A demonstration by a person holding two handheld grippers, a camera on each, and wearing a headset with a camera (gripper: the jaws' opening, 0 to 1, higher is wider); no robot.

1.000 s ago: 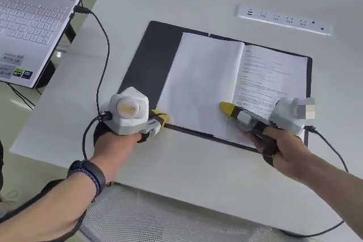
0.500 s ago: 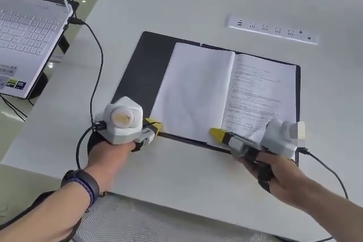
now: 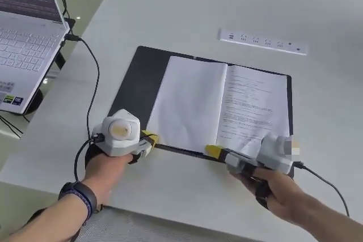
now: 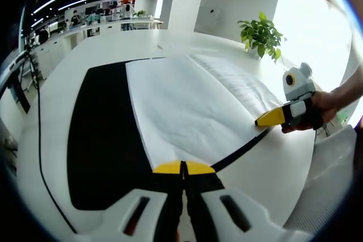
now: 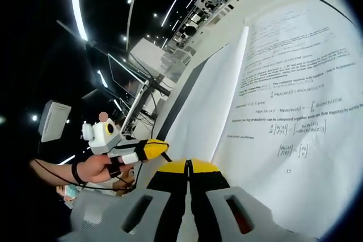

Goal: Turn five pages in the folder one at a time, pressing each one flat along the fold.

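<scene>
Folder [image 3: 142, 80] black — pages [image 3: 187, 103] white, table [image 3: 170, 4] white.

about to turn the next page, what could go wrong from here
The right gripper sits at the bottom end of the fold, so the blank page may spring up higher along it. Pinching the printed page with narrow tips could grab two sheets or crease the corner. The left gripper, at the blank page's corner, might snag it.
</scene>
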